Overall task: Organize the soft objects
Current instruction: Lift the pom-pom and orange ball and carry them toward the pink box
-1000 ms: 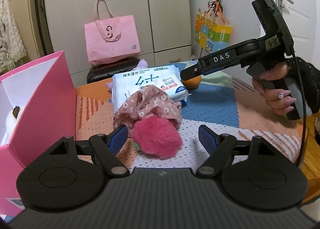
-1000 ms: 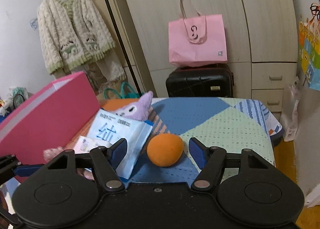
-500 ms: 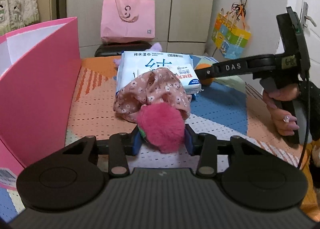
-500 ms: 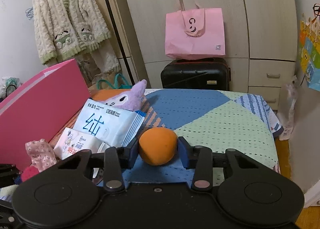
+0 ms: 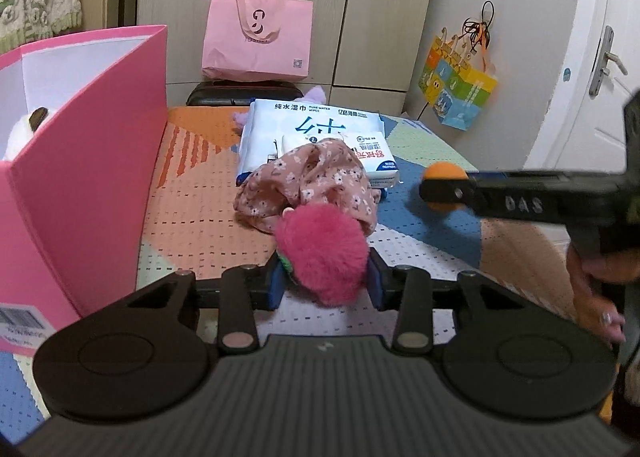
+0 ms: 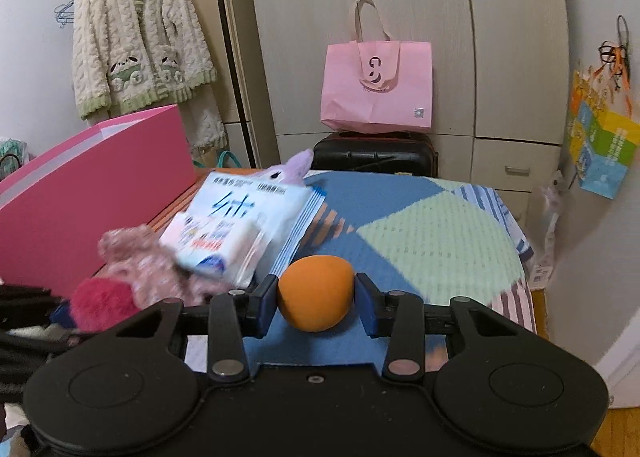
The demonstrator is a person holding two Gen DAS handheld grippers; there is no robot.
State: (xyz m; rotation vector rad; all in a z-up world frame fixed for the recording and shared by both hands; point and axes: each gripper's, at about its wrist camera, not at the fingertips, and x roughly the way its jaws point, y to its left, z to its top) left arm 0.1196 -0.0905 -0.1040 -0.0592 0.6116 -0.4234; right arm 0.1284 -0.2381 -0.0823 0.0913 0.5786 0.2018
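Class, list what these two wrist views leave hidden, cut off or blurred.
- White plush in the pink box: left view, mostly behind the box wall.
- Purple plush: both views, body behind the wipes pack.
- Tissue pack print: right view, motion blur.
- Hand: left view, blurred, cut by the edge.

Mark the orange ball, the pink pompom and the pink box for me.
orange ball (image 6: 316,291): right wrist view, middle of its front face.
pink pompom (image 5: 322,255): left wrist view, centre of the fluff.
pink box (image 5: 86,169): left wrist view, its outer side wall.
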